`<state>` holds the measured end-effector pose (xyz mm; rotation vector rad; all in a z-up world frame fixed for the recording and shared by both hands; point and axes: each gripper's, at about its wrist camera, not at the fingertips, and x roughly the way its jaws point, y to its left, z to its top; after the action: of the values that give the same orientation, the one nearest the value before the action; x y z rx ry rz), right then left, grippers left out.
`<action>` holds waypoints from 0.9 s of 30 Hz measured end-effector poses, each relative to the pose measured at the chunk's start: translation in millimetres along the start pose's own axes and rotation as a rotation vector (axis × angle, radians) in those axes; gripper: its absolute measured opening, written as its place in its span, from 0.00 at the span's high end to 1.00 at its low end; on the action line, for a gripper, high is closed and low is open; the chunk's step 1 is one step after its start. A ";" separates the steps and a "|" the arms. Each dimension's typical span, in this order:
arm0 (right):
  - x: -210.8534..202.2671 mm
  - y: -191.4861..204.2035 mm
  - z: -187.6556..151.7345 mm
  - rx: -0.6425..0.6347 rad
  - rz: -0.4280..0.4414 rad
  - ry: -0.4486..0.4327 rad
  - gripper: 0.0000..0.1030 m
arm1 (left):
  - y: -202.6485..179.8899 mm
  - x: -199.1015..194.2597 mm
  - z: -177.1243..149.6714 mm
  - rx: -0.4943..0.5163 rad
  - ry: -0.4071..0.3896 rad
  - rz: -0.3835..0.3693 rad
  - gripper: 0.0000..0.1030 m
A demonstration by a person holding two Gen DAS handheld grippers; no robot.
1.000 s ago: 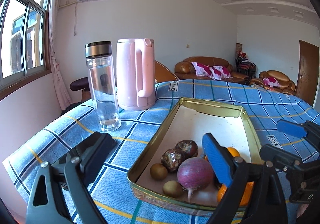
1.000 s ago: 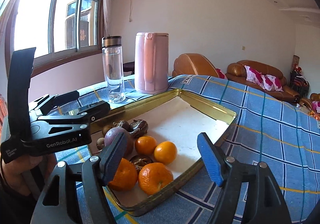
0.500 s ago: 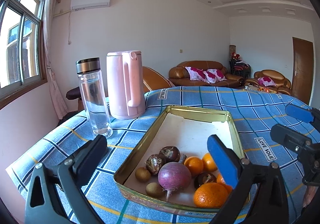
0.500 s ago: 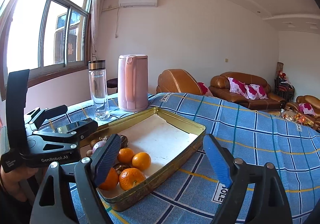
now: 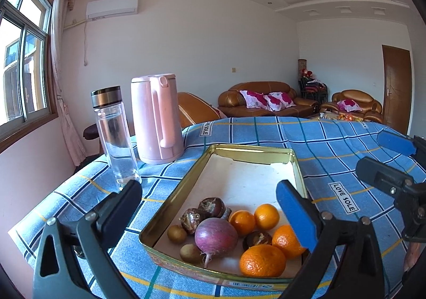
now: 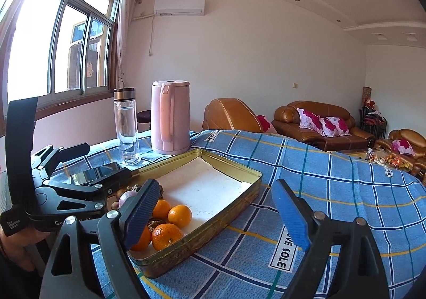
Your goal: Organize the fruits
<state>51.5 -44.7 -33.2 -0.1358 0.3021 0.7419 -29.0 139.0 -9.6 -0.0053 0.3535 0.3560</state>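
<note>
Gold-rimmed tin tray (image 5: 183, 187) fills the lower centre of the left wrist view, with oranges (image 5: 262, 260), a purple radish (image 5: 216, 237) and small brown fruits clustered at its near end. The left gripper (image 5: 210, 212) hangs spread wide, grasping nothing, its jaws having just been opening. In the right wrist view, the right gripper (image 6: 215, 212) is likewise released and empty, its jaws recently widened, the tray (image 6: 239, 168) at lower centre-left beside a pink kettle (image 6: 170, 117).

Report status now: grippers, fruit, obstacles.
Left gripper and right gripper open, empty. Fruit piled in gold tin, near end. Nothing blocking.
</note>
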 end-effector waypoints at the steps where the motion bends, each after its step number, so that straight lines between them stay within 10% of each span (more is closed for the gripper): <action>1: -0.6 -0.6 0.0 0.001 -0.001 -0.001 0.15 | -0.5 -0.3 -0.1 0.002 -0.001 0.000 0.00; 27: -18.4 -12.4 -1.4 -0.001 -0.043 -0.042 0.15 | -17.0 -6.6 2.5 0.038 -0.011 -0.046 0.00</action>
<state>46.8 -65.9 -28.6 -0.1271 0.2586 0.7016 -28.2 121.0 -6.0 0.0258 0.3487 0.3041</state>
